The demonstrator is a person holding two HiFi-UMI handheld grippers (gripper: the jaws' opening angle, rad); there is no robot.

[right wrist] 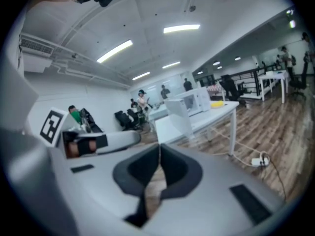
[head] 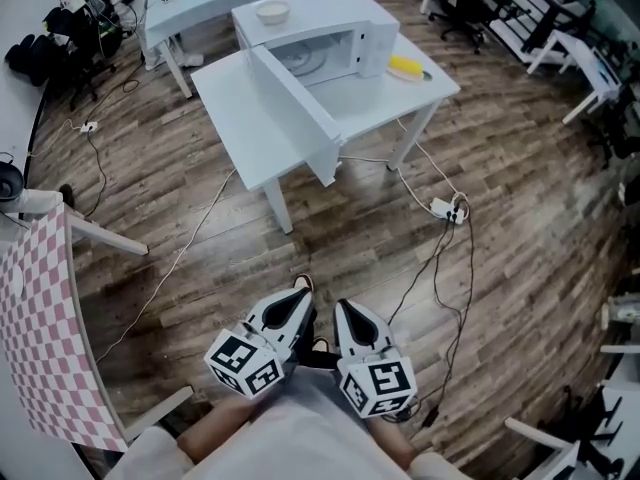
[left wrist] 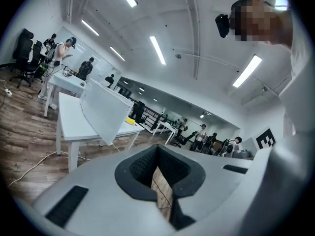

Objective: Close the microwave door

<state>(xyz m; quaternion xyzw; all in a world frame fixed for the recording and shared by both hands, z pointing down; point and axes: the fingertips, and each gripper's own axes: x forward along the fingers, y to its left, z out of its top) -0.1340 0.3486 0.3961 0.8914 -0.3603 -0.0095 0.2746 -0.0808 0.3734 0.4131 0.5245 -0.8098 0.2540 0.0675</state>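
1. Left hand-held gripper [head: 296, 298]: jaws together, nothing between them; held low, close to the person's body.
2. Right hand-held gripper [head: 345, 316]: likewise shut and empty, just beside the left.
3. Microwave [head: 330, 38]: on the white surface [head: 425, 90], well apart from both grippers, across the wooden floor [head: 330, 228].
4. Microwave door [head: 295, 108]: swung wide open, untouched.
5. Progress: apparently nothing done; approach, contact and push are all left to do.

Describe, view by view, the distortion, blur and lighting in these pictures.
Head view: the wide-angle lens bows the floor planks towards the edges; the microwave is sharp and evenly lit. Left gripper view: a fisheye circle with black corners, and the ceiling strip lights are blown out. Right gripper view: softest overall, with the right tool near the lens blurred.
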